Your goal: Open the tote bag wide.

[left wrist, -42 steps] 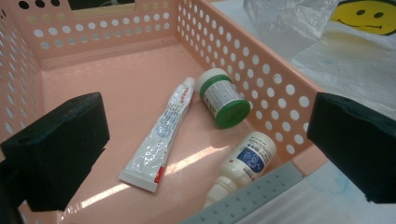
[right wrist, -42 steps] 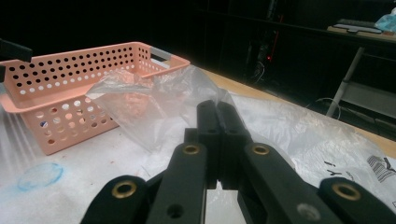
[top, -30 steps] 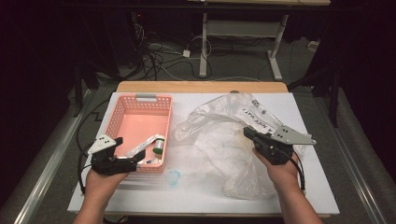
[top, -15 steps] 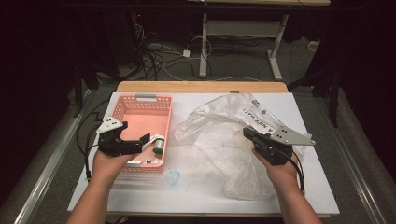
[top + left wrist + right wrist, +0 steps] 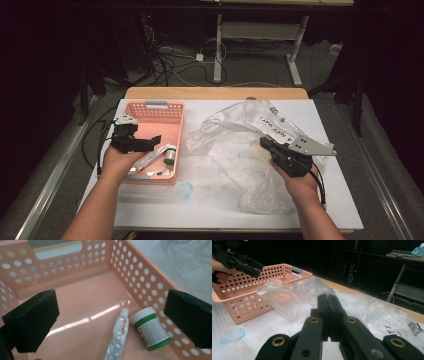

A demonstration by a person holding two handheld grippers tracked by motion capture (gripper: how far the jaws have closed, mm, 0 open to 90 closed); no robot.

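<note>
A pink perforated basket [image 5: 156, 106] stands at the table's left. Inside it lie a white tube [image 5: 117, 336] and a small white jar with a green lid [image 5: 150, 328], side by side near the basket's front right; in the high view I see the tube [image 5: 149, 159] and the jar [image 5: 170, 154]. My left gripper [image 5: 149, 142] hovers over the basket, open, with nothing between its jaws [image 5: 110, 312]. A crumpled clear plastic bag [image 5: 240, 145] covers the table's middle and right. My right gripper [image 5: 265, 144] is shut on its raised film [image 5: 287, 290], with the jaws pressed together.
A small clear blue-tinted disc [image 5: 185, 190] lies on the white table [image 5: 330, 210] in front of the basket. The printed part of the bag [image 5: 277, 131] spreads toward the back right. Cables and desk legs fill the dark floor beyond the table.
My left gripper has moved forward and right, from the basket's front left corner to above its inside. The right gripper and the bag have stayed put.
</note>
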